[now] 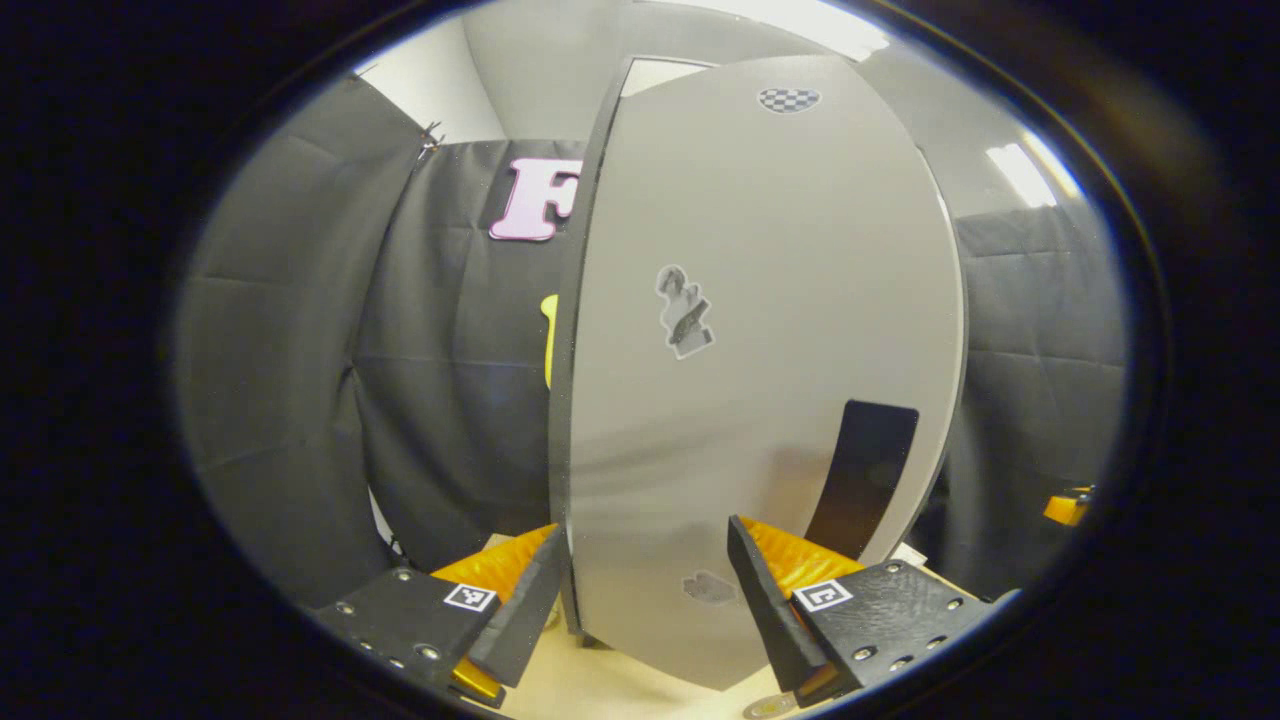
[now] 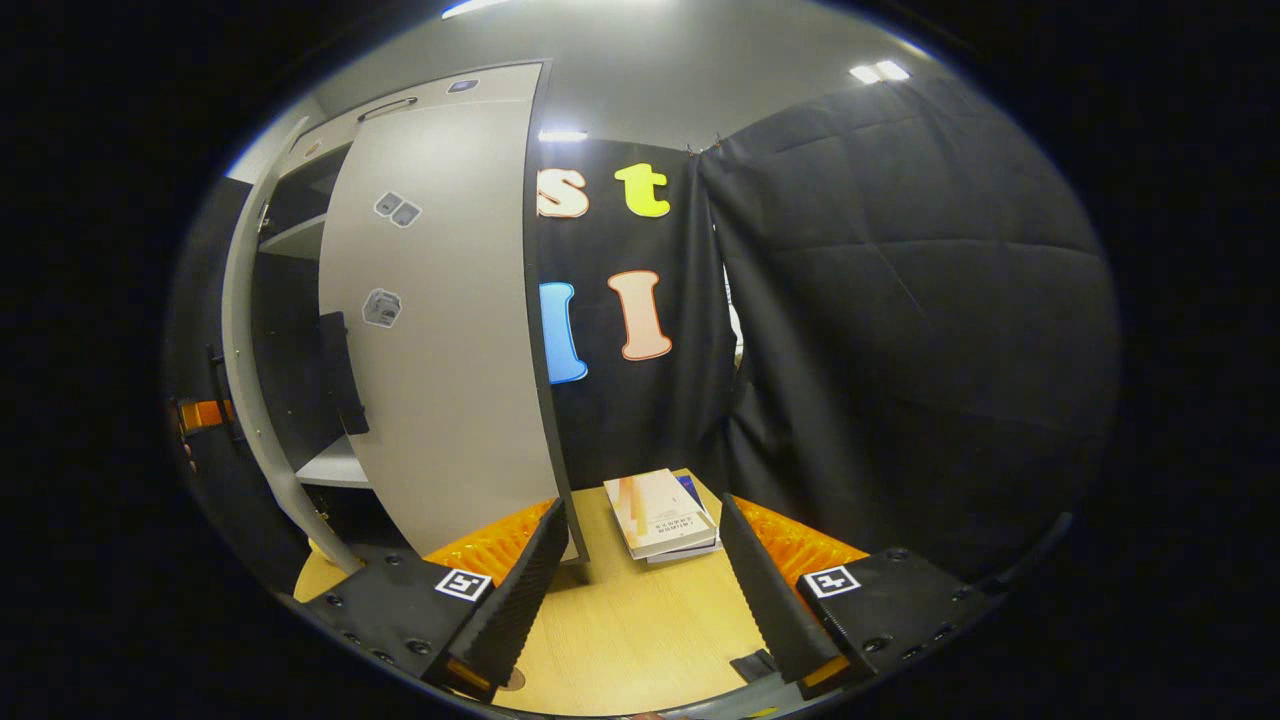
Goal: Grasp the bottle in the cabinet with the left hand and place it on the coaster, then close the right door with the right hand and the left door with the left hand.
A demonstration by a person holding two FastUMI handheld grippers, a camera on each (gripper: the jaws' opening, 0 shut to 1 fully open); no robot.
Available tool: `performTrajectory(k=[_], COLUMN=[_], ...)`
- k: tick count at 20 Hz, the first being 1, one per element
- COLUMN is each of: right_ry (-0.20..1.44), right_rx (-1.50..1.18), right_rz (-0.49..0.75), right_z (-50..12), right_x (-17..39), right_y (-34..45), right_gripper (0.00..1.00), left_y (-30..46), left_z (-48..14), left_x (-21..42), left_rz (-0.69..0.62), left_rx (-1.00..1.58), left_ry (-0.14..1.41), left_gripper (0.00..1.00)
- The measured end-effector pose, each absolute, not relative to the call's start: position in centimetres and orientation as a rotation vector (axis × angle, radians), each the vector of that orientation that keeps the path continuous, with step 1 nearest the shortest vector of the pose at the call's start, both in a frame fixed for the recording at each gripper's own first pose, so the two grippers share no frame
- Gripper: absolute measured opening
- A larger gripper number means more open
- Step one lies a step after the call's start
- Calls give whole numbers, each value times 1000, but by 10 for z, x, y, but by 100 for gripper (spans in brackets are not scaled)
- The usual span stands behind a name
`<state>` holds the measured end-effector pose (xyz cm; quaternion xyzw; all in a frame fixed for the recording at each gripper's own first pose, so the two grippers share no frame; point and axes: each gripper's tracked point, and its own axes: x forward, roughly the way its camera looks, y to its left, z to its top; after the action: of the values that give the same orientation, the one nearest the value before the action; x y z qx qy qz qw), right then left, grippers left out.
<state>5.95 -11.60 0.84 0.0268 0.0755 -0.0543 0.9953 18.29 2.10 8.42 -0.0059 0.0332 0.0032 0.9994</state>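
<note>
We've got both grippers' jaws wide and empty, left gripper [image 1: 648, 600] straddling the left door [image 1: 760, 380] edge — a skewed push could snag it.

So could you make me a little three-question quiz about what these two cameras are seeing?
1. True or false: both doors are fully shut.
2. What lies on the table ahead of the right gripper? A) books B) a plate C) a cup
3. Fill in: the left gripper is open, its fingers either side of the door's ____ edge.

Key: 1 false: the right door is ajar, shelves visible. 2 A, books. 3 bottom.
</note>
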Motion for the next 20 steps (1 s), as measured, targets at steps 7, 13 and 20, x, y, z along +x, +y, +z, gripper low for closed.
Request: performTrajectory(k=[7,13,20], right_ry=[174,163,120], right_rx=[84,75,47], right_rz=[-5,124,240], right_z=[-3,4,19], right_x=[83,106,114], right_y=[-103,-66,-26], right_gripper=[98,98,97], left_y=[28,54,71], left_z=[89,118,131], left_x=[139,69,13], left_rz=[82,172,239], left_rx=[3,31,49], left_ry=[21,-91,-151], left_gripper=[90,92,93])
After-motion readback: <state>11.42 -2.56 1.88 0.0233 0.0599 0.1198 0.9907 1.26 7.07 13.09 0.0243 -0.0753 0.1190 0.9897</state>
